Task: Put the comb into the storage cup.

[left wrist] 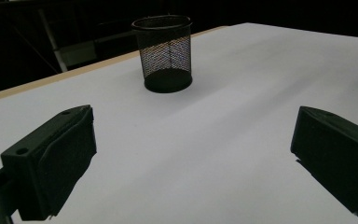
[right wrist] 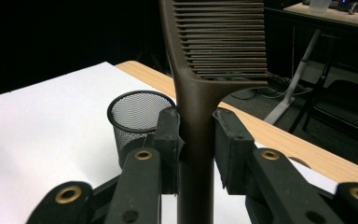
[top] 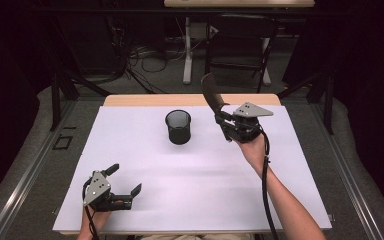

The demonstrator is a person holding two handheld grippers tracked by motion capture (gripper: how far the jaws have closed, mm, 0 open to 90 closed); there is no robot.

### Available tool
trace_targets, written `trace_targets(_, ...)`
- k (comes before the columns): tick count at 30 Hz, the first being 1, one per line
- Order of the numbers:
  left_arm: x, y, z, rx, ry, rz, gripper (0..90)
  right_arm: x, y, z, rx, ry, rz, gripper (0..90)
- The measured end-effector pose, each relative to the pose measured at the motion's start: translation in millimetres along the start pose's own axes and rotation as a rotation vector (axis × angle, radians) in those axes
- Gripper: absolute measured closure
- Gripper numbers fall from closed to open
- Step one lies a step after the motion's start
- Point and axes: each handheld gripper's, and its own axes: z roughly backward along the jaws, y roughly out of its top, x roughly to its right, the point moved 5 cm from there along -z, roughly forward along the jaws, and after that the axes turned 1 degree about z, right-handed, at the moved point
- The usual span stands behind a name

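A black mesh cup (top: 178,127) stands upright near the middle of the white table, a little toward the far edge; it also appears in the left gripper view as the mesh cup (left wrist: 164,53) and in the right gripper view as the mesh cup (right wrist: 137,116). My right gripper (top: 223,120) is raised to the right of the cup and shut on the handle of a dark brown comb (top: 210,93), whose teeth (right wrist: 221,37) point up and away. My left gripper (top: 125,181) rests low near the front left, open, with nothing between its fingers (left wrist: 51,158).
The white sheet (top: 145,165) covers most of the wooden table (top: 145,100). Beyond the far edge are a chair (top: 240,45), a white table leg (top: 187,50) and floor cables (top: 145,60). Metal rails run along both sides.
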Motion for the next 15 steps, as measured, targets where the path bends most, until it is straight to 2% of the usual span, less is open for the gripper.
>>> trace_targets(15,-0.3,0.2,0.4,0.002,-0.002,-0.003,0.2,-0.9,8.1,-9.7,0.004,0.004,-0.001,72.8)
